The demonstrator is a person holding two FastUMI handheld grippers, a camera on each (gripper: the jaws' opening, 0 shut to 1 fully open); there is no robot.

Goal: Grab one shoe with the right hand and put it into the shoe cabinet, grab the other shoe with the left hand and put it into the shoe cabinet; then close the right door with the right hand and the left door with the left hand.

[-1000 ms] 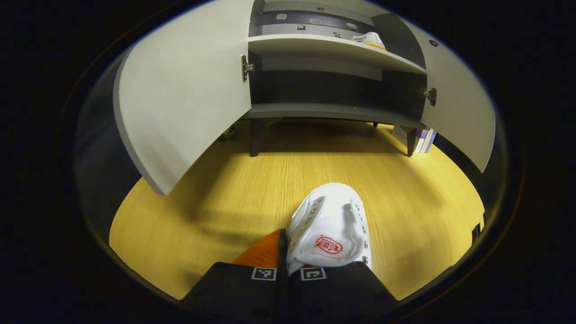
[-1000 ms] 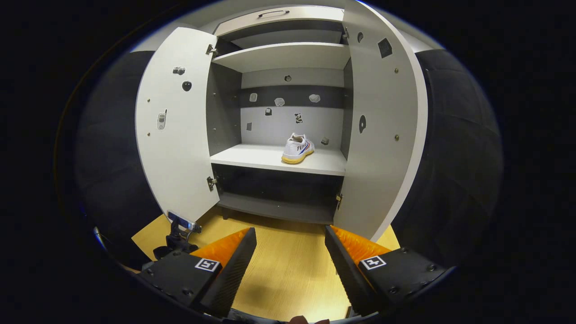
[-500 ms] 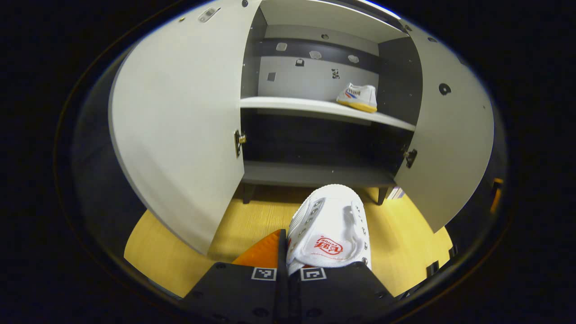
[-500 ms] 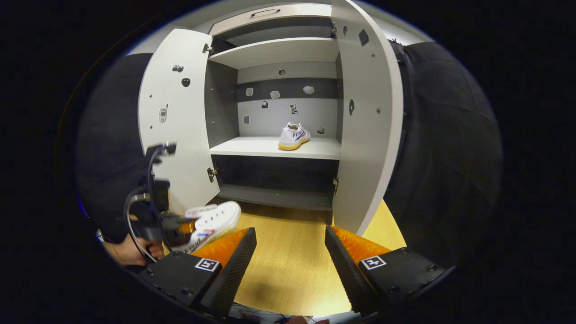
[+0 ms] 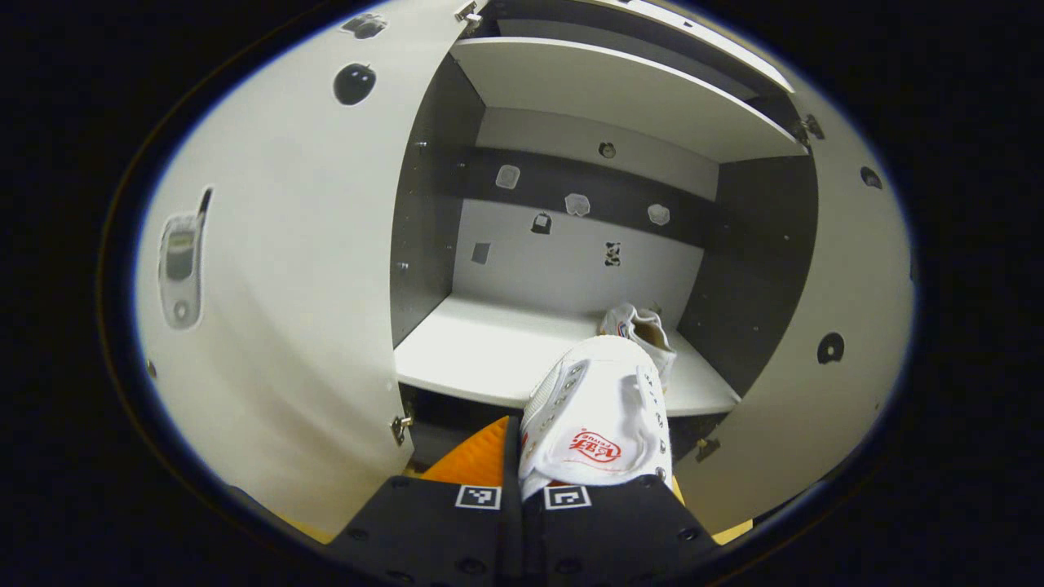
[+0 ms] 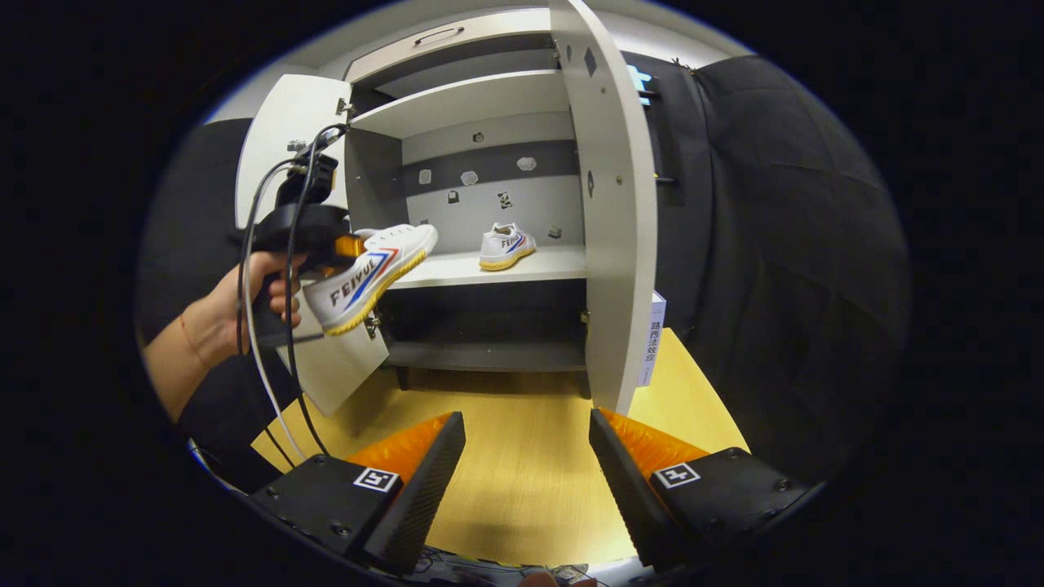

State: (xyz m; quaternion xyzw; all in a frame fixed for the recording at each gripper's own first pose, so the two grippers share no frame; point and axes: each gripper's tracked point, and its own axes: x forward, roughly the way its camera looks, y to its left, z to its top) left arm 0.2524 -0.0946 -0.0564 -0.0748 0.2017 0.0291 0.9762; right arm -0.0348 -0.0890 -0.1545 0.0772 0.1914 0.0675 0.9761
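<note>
While the left hand-held gripper (image 5: 522,456) pinches one white canvas sneaker (image 5: 599,420) before the shelf (image 5: 481,359), its mate (image 6: 506,246) sits there; right hand-held gripper (image 6: 526,456) spread, holding nothing.

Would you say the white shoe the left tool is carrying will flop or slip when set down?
The carried shoe probably stays fairly stiff: it juts level from the left tool without drooping. Likely light. Its flat sole should sit stably on the shelf, like the other shoe.
</note>
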